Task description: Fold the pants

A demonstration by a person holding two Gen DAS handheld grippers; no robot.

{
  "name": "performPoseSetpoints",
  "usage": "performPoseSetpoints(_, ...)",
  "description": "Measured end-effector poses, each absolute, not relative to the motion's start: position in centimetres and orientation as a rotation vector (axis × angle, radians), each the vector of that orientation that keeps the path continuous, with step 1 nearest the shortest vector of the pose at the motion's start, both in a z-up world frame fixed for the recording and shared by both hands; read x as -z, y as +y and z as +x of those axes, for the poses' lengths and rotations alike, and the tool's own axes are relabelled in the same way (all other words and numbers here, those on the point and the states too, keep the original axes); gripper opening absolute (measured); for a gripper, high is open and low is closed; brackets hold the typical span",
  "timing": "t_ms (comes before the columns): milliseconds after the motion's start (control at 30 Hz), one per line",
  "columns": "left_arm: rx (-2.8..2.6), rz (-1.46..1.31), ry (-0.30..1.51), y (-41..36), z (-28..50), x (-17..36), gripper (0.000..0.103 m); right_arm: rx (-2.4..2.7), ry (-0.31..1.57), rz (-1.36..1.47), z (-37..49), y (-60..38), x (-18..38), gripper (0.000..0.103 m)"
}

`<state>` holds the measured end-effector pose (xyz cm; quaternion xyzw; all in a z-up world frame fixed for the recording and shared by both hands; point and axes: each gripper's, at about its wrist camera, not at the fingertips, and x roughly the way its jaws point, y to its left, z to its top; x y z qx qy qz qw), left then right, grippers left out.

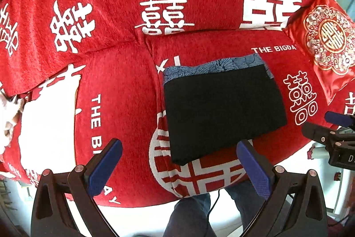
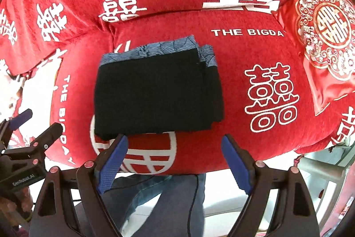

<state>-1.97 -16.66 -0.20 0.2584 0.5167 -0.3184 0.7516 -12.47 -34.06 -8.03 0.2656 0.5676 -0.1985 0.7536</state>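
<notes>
We noted the left gripper (image 1: 179, 167) with blue-padded jaws spread wide, nothing between them, hovering above the sofa's front edge. Centre: black folded pants with a blue patterned waistband (image 2: 155, 92) lay flat in a squared stack on the red sofa cover with white lettering (image 2: 233, 86). The right gripper (image 2: 174, 162) hung likewise spread and empty. Far right, a red satin embroidered cushion (image 2: 326, 37) leaned against the backrest.

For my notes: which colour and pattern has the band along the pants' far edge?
Blue with fine dark line pattern; right wrist view.
</notes>
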Motion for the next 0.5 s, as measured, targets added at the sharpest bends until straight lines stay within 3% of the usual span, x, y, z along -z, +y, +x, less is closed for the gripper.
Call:
performPoseSetpoints(200,0.691,0.533,1.089,-16.1,-1.5,-1.9,0.103,0.379,1.24,0.646,-12.4,-33.7,6.8,0.088)
performPoseSetpoints(500,0.609,0.472,1.102,-16.4,-2.1,-3.3,0.103,0.393,1.31,0.478,-11.9,-34.5,5.6,0.088)
